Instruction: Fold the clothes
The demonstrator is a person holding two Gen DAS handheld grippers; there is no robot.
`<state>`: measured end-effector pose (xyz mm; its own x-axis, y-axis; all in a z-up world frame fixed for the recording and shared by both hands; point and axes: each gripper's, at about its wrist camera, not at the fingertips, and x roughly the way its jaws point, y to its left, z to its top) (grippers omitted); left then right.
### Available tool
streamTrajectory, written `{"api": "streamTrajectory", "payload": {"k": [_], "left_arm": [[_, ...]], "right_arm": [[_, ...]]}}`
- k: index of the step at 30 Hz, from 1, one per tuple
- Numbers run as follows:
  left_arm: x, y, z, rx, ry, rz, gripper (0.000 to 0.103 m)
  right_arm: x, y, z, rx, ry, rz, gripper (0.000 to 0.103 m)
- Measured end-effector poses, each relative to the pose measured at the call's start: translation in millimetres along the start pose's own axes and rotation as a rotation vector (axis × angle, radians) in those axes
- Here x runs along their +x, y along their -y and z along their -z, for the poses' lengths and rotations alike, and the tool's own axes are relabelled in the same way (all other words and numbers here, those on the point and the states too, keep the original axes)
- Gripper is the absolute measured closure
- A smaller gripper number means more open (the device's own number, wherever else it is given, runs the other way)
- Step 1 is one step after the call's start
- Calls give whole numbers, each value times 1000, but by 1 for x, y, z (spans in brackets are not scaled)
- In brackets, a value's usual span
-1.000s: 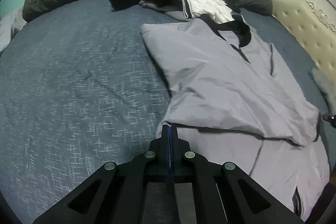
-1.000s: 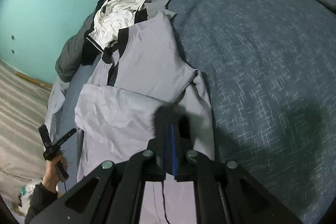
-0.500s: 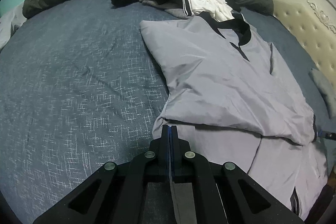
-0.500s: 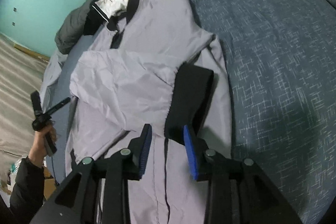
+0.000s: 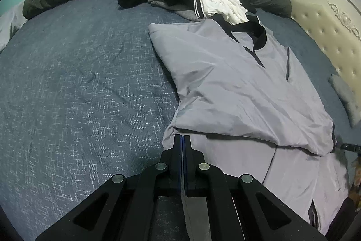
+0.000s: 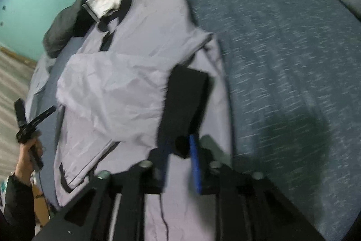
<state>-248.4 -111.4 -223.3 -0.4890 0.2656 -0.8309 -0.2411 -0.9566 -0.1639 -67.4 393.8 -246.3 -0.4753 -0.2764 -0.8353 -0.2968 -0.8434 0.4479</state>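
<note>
Lying mid-frame on the bed (image 5: 79, 83), the grey jacket (image 5: 237, 83) has both sleeves folded in. Left gripper (image 5: 182, 139) is pinched together at its edge; right gripper (image 6: 178, 148) gapes around the black cuff (image 6: 187, 92). A lengthwise fold likely follows.

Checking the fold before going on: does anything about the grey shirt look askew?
Yes. The grey shirt is only partly folded: its black cuff sticks out over the body, and the folded sleeve's edge runs slanted and wrinkled.
</note>
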Motion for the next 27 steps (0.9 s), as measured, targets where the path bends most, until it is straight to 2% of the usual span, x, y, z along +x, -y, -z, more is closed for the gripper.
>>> {"api": "streamTrajectory", "payload": {"k": [2, 8, 9, 11, 13, 22, 27], "left_arm": [[1, -1, -1, -1, 1, -1, 103], [1, -2, 0, -7, 5, 5, 103], [1, -2, 0, -6, 5, 5, 103], [0, -2, 0, -6, 6, 4, 103], [-1, -3, 0, -5, 7, 3, 103], [-6, -6, 0, -3, 12, 0, 103], [-8, -8, -1, -19, 13, 10, 103]], "right_arm": [[2, 0, 0, -1, -4, -36, 66], [19, -8, 3, -27, -51, -34, 66], [21, -9, 4, -29, -57, -31, 69], [22, -11, 5, -44, -53, -15, 90], [19, -13, 6, -48, -48, -25, 99], [-22, -30, 14, -108, -49, -91, 101], [-25, -41, 27, -155, -98, -71, 101]]}}
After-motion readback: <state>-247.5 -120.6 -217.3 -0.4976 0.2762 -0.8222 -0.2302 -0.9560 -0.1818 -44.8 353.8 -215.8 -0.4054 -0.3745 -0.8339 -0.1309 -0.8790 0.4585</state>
